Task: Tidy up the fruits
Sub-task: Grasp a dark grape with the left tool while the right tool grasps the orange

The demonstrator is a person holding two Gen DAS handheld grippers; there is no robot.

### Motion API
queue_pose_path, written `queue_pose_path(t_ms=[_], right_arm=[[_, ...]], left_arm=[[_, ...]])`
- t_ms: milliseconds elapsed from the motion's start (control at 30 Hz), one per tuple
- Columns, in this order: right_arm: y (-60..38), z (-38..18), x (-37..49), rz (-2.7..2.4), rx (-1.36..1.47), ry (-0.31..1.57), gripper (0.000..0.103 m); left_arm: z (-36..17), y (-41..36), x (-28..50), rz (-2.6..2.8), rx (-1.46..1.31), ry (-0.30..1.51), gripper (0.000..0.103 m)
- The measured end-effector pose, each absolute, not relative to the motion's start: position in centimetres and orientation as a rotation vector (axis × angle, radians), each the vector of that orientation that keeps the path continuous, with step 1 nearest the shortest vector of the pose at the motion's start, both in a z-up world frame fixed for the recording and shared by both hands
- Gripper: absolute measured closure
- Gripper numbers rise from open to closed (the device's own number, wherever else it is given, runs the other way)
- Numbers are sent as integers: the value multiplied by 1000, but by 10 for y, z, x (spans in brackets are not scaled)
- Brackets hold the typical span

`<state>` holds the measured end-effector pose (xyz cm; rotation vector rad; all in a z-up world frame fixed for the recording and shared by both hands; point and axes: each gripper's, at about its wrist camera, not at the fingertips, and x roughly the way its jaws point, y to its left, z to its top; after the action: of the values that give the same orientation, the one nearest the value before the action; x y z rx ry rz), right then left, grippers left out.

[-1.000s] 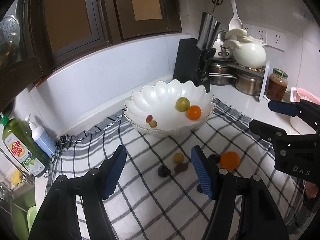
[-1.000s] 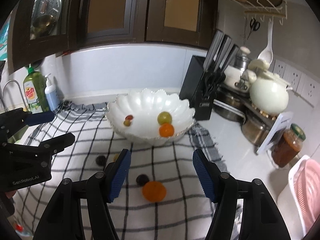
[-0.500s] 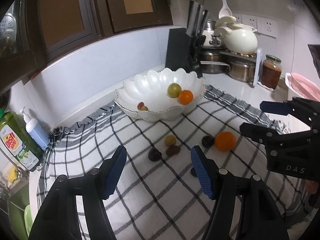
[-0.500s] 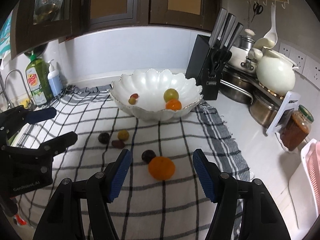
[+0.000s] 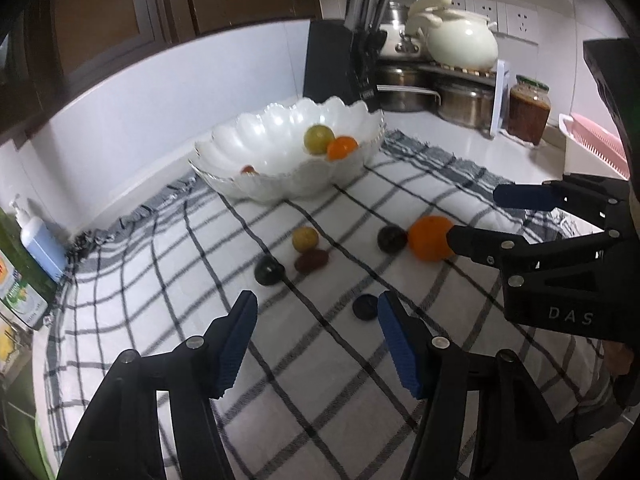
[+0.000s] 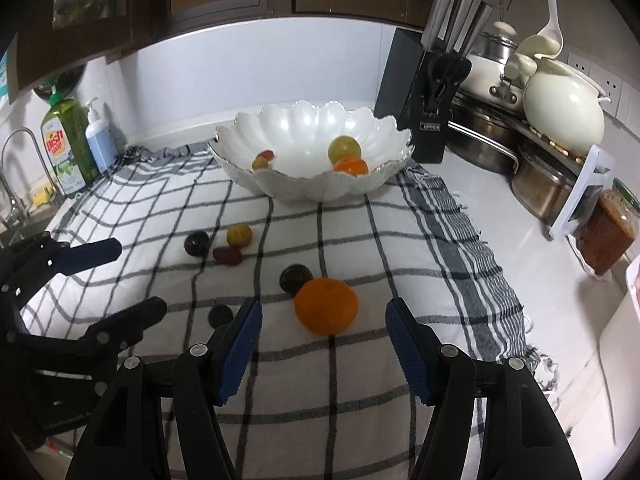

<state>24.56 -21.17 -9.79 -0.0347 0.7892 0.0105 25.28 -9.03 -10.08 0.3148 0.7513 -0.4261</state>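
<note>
A white scalloped bowl (image 6: 304,188) (image 5: 280,188) stands at the back of a checked cloth and holds a green fruit (image 6: 344,150), a small orange (image 6: 351,166) and two tiny fruits (image 6: 263,160). Loose on the cloth lie a big orange (image 6: 326,306) (image 5: 430,238), a yellow fruit (image 6: 239,235), a reddish one (image 6: 228,256) and three dark ones (image 6: 295,278) (image 6: 197,243) (image 6: 221,315). My right gripper (image 6: 323,314) (image 5: 476,216) is open, its tips on either side of the big orange without touching it. My left gripper (image 5: 316,308) (image 6: 138,278) is open, its jaws closing over bare cloth beside the flat dark fruit (image 5: 365,307).
A black knife block (image 6: 420,112) stands right of the bowl, with steel pots (image 6: 548,188), a white pot (image 6: 564,112) and a sauce jar (image 6: 608,236) beyond. Soap bottles (image 6: 68,140) and a tap (image 6: 16,168) are at the left. A pink rack (image 5: 596,140) sits far right.
Both grippers have sunk toward the cloth, so the loose fruit looks nearer. The big orange now lies between the right tips. The left jaws stand slightly narrower.
</note>
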Motion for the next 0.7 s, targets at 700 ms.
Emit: queue_pose_path(t_ms=[700], right_arm=[[-221,-136,273,39,54,864,39]], left_arm=[[-140,-115,272,-488,281,860,65]])
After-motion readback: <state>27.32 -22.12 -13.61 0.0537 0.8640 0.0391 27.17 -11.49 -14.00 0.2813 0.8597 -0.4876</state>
